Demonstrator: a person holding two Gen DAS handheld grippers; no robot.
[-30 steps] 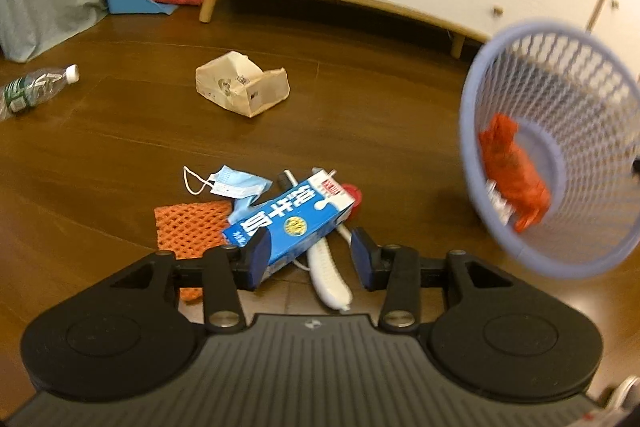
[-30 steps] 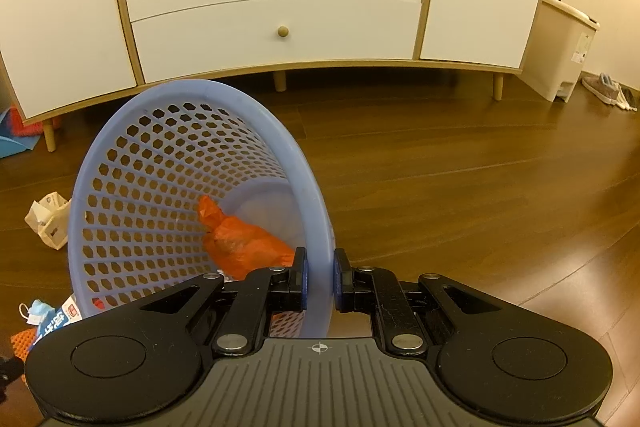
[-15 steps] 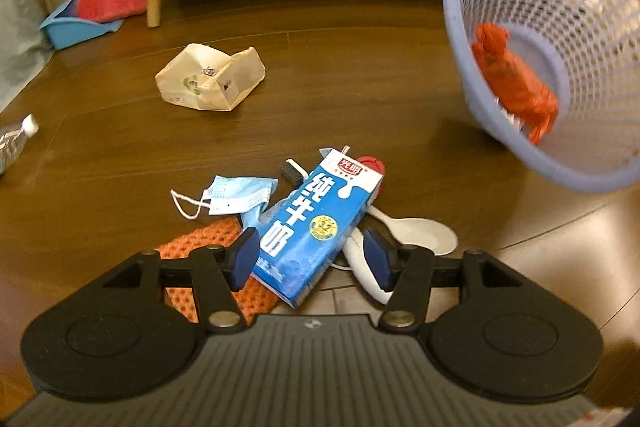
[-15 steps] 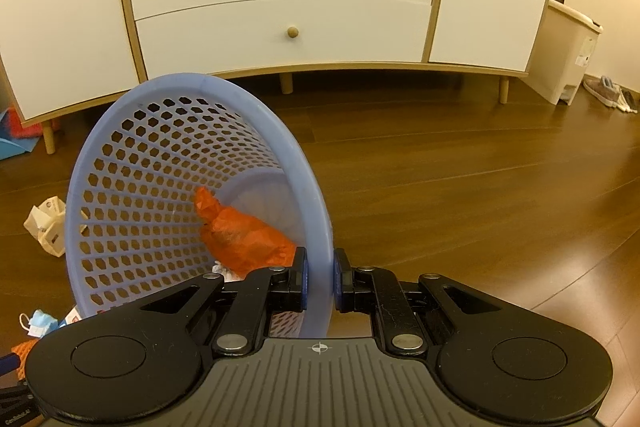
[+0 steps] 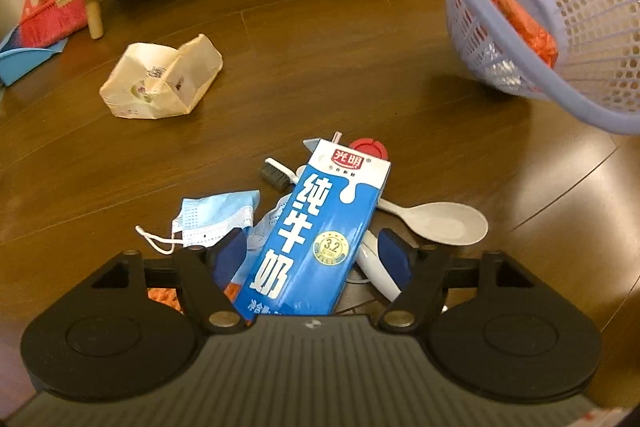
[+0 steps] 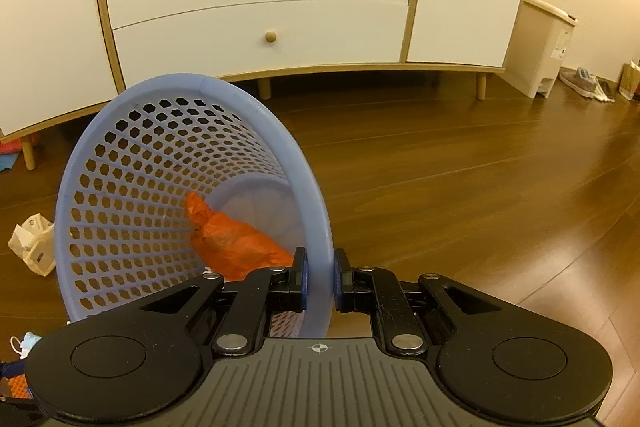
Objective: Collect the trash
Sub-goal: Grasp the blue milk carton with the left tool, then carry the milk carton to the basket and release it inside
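wood floor (image 5: pixel 360 39) — litter | left gripper (image 5: pixel 312 251) spread around milk carton (image 5: pixel 316 231) | right gripper (image 6: pixel 319 279) pinching basket (image 6: pixel 120 163) rim

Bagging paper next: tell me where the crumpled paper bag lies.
In the left wrist view the crumpled paper bag lies on the floor, upper left, apart from the milk carton, near the cabinet leg.

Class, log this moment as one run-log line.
left gripper: open, straddling milk carton | right gripper: shut on basket rim | basket: tilted, orange bag inside
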